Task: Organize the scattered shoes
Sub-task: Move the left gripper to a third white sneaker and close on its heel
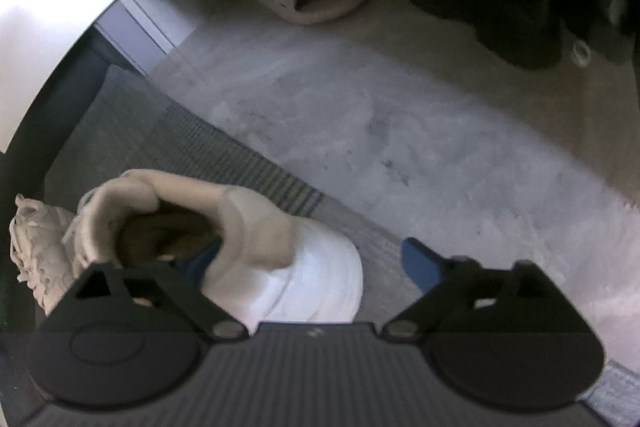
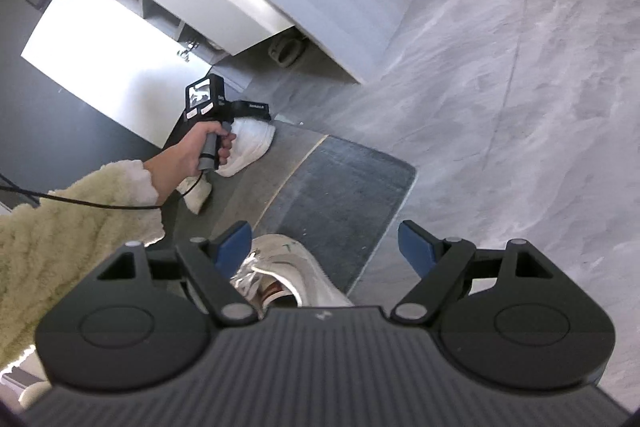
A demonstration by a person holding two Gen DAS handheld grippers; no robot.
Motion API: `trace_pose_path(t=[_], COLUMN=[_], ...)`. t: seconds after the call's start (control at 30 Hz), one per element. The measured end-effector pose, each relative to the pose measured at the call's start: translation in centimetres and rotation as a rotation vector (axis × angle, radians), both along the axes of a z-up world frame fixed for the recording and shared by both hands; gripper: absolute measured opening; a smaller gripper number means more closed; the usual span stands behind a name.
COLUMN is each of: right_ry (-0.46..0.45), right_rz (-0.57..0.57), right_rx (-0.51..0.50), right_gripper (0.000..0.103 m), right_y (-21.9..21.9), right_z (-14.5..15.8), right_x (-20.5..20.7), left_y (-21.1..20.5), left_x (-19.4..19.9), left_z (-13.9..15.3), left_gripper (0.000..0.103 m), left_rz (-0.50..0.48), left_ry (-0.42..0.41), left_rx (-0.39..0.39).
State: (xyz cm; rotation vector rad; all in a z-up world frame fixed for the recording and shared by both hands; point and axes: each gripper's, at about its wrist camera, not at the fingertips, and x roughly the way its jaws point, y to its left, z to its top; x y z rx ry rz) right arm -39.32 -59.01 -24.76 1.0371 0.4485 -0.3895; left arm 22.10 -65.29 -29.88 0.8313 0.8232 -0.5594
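Under my left claw (image 1: 312, 259): a white leather-look sneaker (image 1: 256, 251) with padded cloth collar, on a ribbed woven mat (image 1: 224, 155). Ahead of it I see matt, mottled stone-like floor (image 1: 360, 115). Beside my right claw (image 2: 324, 247), a fleecy cream sleeve (image 2: 72, 219).

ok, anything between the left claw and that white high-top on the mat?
Nothing visible. The left claw is open around the heel side of the white high-top: one blue finger sits inside the collar, the other is clear to the right over the mat. A second white shoe lies left, not in the way.
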Motion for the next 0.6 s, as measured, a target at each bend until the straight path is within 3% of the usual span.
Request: trace_pose_path(t=[0.07,0.1,0.13,0.17,0.23,0.33,0.6], right_ry=[0.006,0.009,0.012,0.015,0.016,0.007,-0.024], right_rz=[-0.006,-0.004,-0.003,0.004,0.028,0.028,0.002], right_rx=[0.019,0.033,0.046,0.05,0.046,0.046,0.044], right_gripper=[0.083,0.085,0.084,0.084,0.084,0.084,0.084], right_y=[-0.1,0.0,0.1,0.3,0.8,0.8,0.8], right_z=[-0.5,-0.7,-0.9,-1.0,-1.0,-1.0,-0.7], right_x=[-0.3,-0.3,-0.4,-0.4,-0.3,-0.4,-0.3], left_y=[-0.2,-0.2,-0.3,-0.2,0.2,0.6,0.0], left_x=[-0.3,-0.4,-0.5,-0.3,0.3,0.2,-2.9], left_z=[-0.4,-0.5,-0.5,-0.2,1.0,2.3,5.2], left_gripper=[0.094,0.084,0.064,0.062,0.047,0.043,0.035], left_rz=[0.006,0.007,0.01,0.025,0.058,0.06,0.026], left_ry=[-0.034,-0.056,-0.074,-0.088,-0.054,0.02,0.113], left_rx=[0.017,0.029,0.037,0.04,0.003,-0.02,-0.097])
